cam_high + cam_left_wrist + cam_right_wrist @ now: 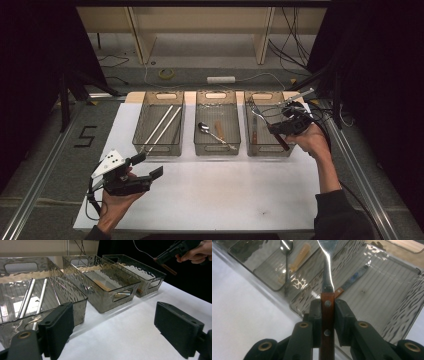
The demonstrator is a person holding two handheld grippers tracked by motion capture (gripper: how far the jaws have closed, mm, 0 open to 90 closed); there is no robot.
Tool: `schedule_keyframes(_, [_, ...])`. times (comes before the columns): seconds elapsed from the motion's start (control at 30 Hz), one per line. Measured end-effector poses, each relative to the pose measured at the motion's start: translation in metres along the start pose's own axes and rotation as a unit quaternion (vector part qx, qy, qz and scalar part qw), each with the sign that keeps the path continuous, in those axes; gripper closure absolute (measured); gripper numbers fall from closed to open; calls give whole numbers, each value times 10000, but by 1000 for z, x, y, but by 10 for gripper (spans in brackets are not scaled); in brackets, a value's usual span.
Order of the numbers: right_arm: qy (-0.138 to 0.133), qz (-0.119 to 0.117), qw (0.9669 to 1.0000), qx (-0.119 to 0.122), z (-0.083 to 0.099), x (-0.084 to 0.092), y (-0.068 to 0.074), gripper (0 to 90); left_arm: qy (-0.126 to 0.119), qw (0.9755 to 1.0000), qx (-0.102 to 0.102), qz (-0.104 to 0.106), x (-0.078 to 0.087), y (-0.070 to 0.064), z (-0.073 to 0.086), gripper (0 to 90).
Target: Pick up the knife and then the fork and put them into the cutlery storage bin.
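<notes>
The right gripper (327, 312) clamps a wooden-handled fork (327, 285) above the right bin (290, 148); its own view reveals a knife (354, 280) lying inside. The left gripper (112, 330) rests open over the white surface (225, 195).

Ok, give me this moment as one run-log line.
right gripper: shut on fork, above right bin | left gripper: open, empty, over table | bin holds knife

A white desk (200, 200) carries three clear bins in a row: the middle bin (217, 148), one bin (159, 148) left of it, another (268, 148) right.
</notes>
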State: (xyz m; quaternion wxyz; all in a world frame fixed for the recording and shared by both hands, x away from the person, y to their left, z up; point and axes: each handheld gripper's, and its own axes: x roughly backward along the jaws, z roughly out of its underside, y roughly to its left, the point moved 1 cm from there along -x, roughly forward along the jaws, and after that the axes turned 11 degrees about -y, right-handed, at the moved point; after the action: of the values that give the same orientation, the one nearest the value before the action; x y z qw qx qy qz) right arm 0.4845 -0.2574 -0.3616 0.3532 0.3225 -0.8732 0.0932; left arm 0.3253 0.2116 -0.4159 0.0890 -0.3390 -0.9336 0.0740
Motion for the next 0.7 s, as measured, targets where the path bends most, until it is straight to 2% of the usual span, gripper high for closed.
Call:
schedule_keyframes(0.53, [-58, 126, 9998, -157, -12, -15, -10, 778, -33, 10000, 26, 0, 0, 0, 0, 160])
schedule_keyframes(0.7, [-78, 147, 9995, -269, -15, -21, -15, 778, -29, 10000, 26, 5, 0, 0, 0, 160])
